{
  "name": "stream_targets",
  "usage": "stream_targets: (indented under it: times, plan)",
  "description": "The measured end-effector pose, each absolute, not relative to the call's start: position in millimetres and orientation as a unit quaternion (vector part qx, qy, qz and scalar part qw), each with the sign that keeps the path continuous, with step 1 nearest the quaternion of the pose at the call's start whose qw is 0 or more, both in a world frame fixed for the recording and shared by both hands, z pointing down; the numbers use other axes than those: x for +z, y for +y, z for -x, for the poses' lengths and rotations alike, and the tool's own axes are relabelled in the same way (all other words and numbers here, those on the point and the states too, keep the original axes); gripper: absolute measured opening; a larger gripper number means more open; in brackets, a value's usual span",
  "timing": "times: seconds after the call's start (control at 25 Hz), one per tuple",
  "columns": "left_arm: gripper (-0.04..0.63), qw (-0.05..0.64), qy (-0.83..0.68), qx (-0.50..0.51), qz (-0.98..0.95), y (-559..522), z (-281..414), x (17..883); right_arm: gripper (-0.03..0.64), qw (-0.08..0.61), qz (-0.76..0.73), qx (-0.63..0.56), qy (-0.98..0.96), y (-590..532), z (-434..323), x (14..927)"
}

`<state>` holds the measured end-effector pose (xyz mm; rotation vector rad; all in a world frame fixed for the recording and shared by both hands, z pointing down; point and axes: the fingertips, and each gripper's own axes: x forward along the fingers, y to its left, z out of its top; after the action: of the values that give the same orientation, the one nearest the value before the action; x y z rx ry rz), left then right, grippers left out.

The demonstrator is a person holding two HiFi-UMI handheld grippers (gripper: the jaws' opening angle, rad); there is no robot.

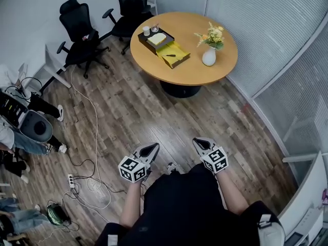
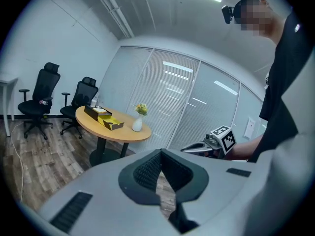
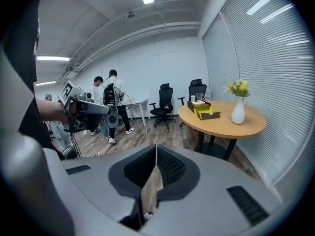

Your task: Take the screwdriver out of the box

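The floor (image 1: pixel 148 106) on the table's (image 1: pixel 205 78) near side is bare, an open way in. On the table, the vase (image 1: pixel 209 57) stands right, the box (image 1: pixel 180 61) far left, with bare top nearer. Chairs (image 1: pixel 79 29) crowd the table's far left, cables (image 1: pixel 95 137) trail to its left, and blinds (image 1: pixel 266 29) stand close on its right.

Black top (image 1: pixel 189 209); left hand-held gripper (image 1: pixel 153 146) and right hand-held gripper (image 1: pixel 198 142) grey, with marker cubes (image 1: pixel 133 169).

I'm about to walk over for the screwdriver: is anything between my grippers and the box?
Nothing visible. Bare floor runs from the left hand-held gripper and right hand-held gripper to the table. The screwdriver lies in the open box; the vase stands apart, to its right.
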<state>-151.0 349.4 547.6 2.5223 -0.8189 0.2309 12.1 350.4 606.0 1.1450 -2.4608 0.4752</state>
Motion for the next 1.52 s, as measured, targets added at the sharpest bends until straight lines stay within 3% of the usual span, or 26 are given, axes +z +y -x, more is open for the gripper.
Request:
stream_targets:
  times: [0.6,1.52]
  plan:
    - [0.006,0.259,-0.368,0.072,-0.89,318,169,553,0.008,0.196,-0.316,0.159,-0.915,286,34,608]
    - [0.006,0.237,-0.493,0.068,-0.834,230,95,532,0.008,0.187,-0.211,0.139,-0.949,150,-42,606]
